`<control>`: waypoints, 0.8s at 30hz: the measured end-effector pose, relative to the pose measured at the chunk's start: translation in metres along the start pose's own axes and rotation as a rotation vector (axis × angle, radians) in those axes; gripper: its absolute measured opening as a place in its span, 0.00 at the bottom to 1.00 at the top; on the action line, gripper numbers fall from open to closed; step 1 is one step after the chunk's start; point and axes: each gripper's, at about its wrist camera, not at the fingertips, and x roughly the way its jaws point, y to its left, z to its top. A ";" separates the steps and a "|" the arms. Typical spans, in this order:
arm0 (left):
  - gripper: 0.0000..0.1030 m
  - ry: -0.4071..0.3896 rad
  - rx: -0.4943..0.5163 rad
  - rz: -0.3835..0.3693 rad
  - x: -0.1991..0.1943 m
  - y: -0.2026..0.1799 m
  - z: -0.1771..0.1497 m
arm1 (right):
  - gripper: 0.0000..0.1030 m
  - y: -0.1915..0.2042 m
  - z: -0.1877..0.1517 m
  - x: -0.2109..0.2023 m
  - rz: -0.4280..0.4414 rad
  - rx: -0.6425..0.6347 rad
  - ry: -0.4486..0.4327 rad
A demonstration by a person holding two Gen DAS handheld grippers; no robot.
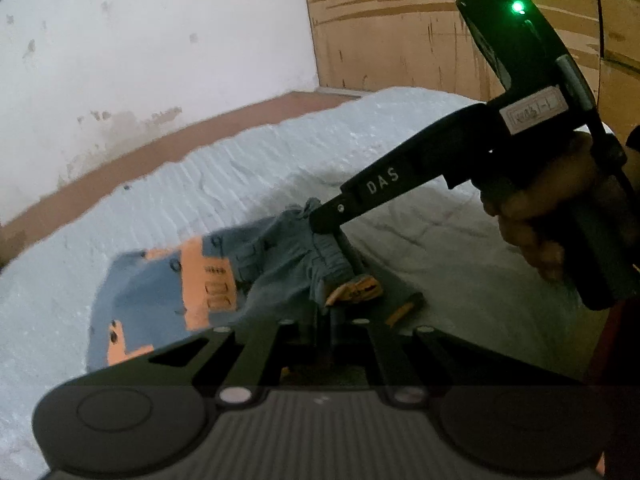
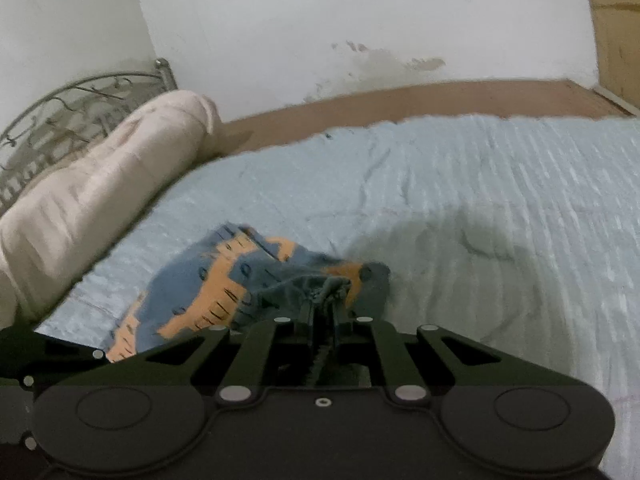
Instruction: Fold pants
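Item: pants [image 1: 224, 276], small, blue-grey with orange patches, lying bunched on a pale blue bedspread [image 2: 480, 184], toward the near edge of the bed and well apart from its far edge along the white wall [image 2: 360, 20]. Left gripper [image 1: 326, 312]: jaws drawn narrow and pinching the gathered waistband cloth at its near end. Right gripper [image 2: 322, 300]: likewise narrow, clamped on a bunch of the same waistband; in the left wrist view its black body reaches in from the right, held by a hand [image 1: 536, 216], its tip meeting the cloth just beyond the left one. Also present: a rolled cream bolster [image 2: 100, 192] along the bed's left edge before a metal headboard [image 2: 72, 108], and brown cardboard [image 1: 400, 28] past the far corner. Step in hand, as judged: both ends of the waist secured, garment not yet spread or folded. Next move calls for lifting together and drawing the two grips apart to flatten the cloth; the thin bunched hold could slip.
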 end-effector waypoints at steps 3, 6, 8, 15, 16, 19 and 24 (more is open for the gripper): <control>0.12 -0.004 -0.045 -0.024 -0.006 0.008 -0.001 | 0.11 -0.002 -0.005 0.002 -0.014 0.014 0.012; 0.58 -0.015 -0.125 -0.030 -0.020 0.022 0.001 | 0.25 0.003 -0.006 -0.004 -0.050 -0.008 -0.008; 0.76 -0.038 -0.180 0.004 -0.032 0.033 0.002 | 0.33 0.009 -0.005 -0.008 -0.090 -0.022 -0.027; 1.00 -0.044 -0.338 0.299 -0.038 0.091 0.008 | 0.85 0.043 -0.002 -0.003 -0.210 -0.098 -0.068; 1.00 -0.018 -0.348 0.337 -0.034 0.099 0.009 | 0.87 0.049 -0.001 0.000 -0.224 -0.106 -0.067; 1.00 0.064 -0.394 0.408 -0.012 0.123 0.006 | 0.94 0.062 -0.002 0.008 -0.249 -0.129 -0.054; 0.99 0.170 -0.417 0.419 0.004 0.136 -0.016 | 0.94 0.071 -0.020 0.016 -0.328 -0.217 0.016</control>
